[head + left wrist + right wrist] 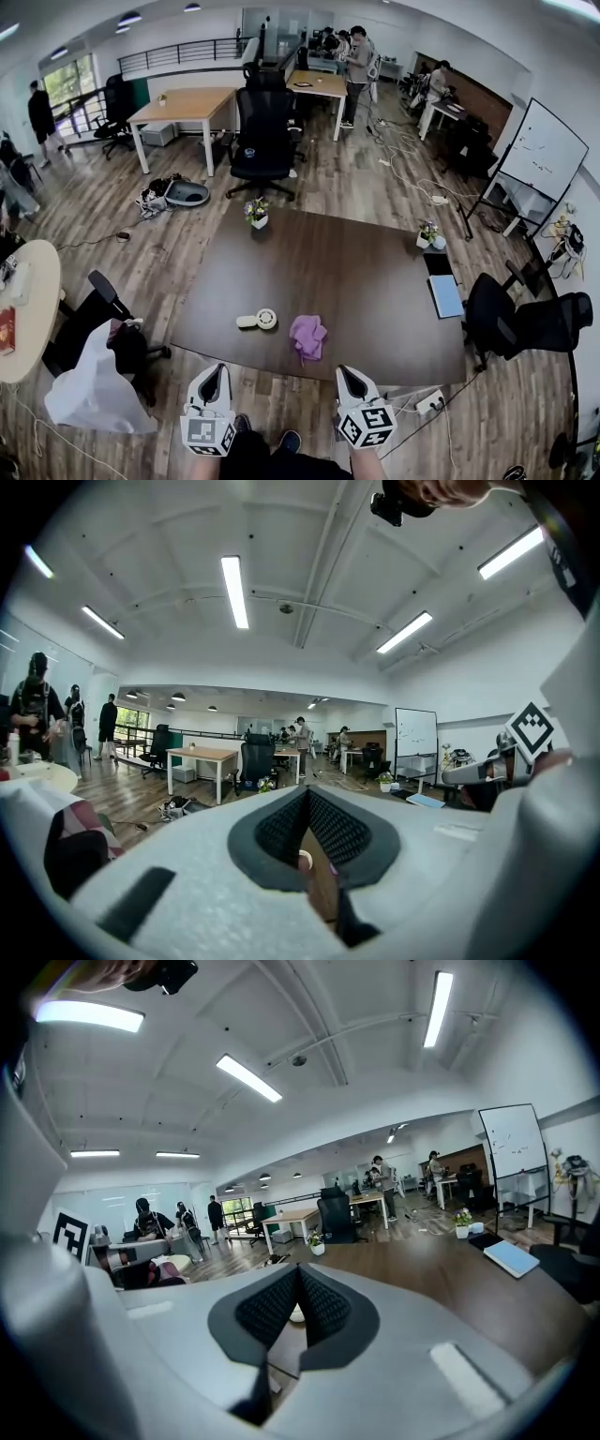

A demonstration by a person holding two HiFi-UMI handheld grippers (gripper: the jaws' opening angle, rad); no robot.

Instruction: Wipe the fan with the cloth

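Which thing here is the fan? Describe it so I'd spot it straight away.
Find the dark brown table in the middle of the office. Near its front edge lies a small white fan with a round head and short handle. Its neighbour on the right is a crumpled purple cloth; the fan is the white one.

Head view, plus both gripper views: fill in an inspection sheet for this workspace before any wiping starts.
Surface: dark wooden table, mostly bare.
Job's things: white fan and purple cloth lie apart near the front edge, the fan to the left; neither is touched.
Clutter: far flower pot, right flower pot, notebook at the right edge.
Grippers: left gripper and right gripper are short of the table, jaws together, empty.
Cables: power strip with its lead on the floor; loose cables beyond the table.
Surroundings: office chairs, whiteboard, people at far desks.
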